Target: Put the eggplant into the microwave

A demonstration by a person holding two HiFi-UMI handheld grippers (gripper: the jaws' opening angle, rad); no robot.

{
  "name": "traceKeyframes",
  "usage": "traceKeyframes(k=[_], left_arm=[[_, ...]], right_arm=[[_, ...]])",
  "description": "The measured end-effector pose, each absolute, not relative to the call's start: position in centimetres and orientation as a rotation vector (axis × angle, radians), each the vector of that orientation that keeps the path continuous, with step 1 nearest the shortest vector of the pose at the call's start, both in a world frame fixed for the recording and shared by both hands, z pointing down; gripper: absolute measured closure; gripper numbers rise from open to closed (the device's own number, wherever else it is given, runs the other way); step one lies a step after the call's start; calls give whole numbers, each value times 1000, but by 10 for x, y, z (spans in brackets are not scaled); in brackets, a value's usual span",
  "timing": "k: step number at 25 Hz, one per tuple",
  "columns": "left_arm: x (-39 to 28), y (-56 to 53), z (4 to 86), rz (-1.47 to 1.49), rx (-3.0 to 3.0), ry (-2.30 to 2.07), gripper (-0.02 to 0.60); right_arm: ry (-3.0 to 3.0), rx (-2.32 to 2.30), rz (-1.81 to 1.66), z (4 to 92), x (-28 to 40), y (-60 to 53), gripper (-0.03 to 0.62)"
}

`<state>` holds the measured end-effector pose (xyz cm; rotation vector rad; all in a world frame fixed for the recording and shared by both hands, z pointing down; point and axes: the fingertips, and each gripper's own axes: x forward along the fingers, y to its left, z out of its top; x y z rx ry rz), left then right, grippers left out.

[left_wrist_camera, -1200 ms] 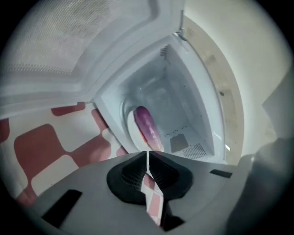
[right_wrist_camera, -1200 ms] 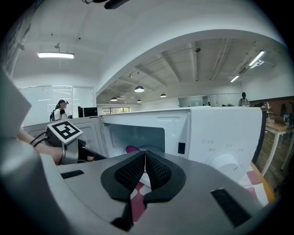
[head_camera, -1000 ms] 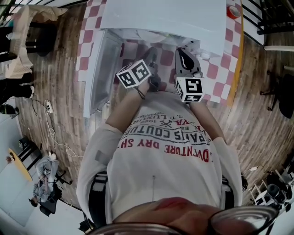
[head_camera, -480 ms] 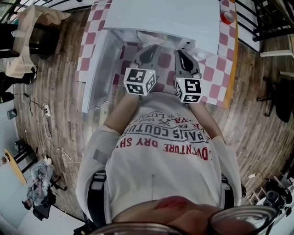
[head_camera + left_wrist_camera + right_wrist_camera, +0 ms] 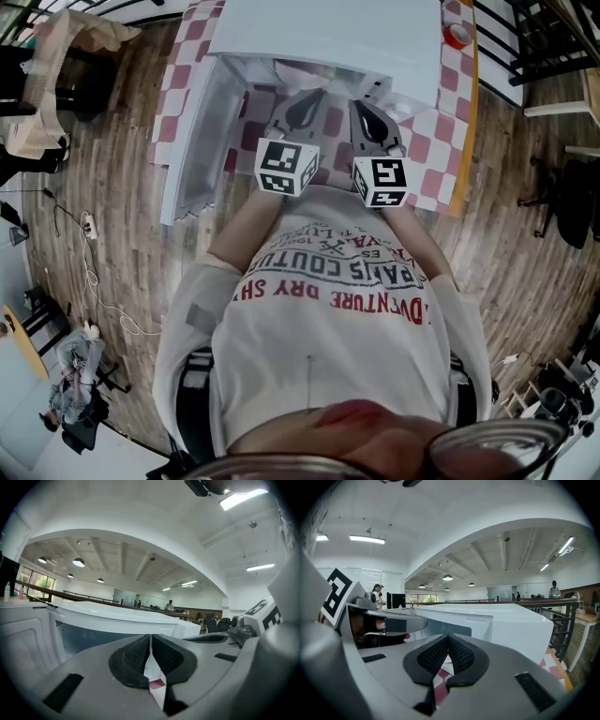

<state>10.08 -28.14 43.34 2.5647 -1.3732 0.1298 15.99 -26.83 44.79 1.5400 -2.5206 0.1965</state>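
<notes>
The white microwave (image 5: 328,37) stands on the checkered table with its door (image 5: 192,141) swung open to the left. No eggplant shows in any view. My left gripper (image 5: 305,105) and right gripper (image 5: 367,117) hover side by side just in front of the oven's opening, both pointing at it. Each is shut with nothing between its pads. In the left gripper view the pads (image 5: 136,656) meet, with the microwave (image 5: 117,616) just beyond them. The right gripper view shows its own pads (image 5: 461,656) together, the microwave (image 5: 506,620) ahead and the left gripper (image 5: 379,623) alongside.
A red-and-white checkered cloth (image 5: 441,141) covers the table, and a small red-topped item (image 5: 457,35) sits at its back right corner. Wooden floor surrounds the table. Dark chairs (image 5: 572,197) stand to the right and cables (image 5: 94,272) lie on the floor at left.
My left gripper has risen and rolled upright, so it now lies level beside the right one. The right gripper has hardly moved.
</notes>
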Motion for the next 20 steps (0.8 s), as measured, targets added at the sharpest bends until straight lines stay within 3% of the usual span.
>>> traceKeyframes(k=[20], left_arm=[[105,-274,441,126,2548,-1344,545]], right_arm=[[-2478,1536,187,455,162,-264,568]])
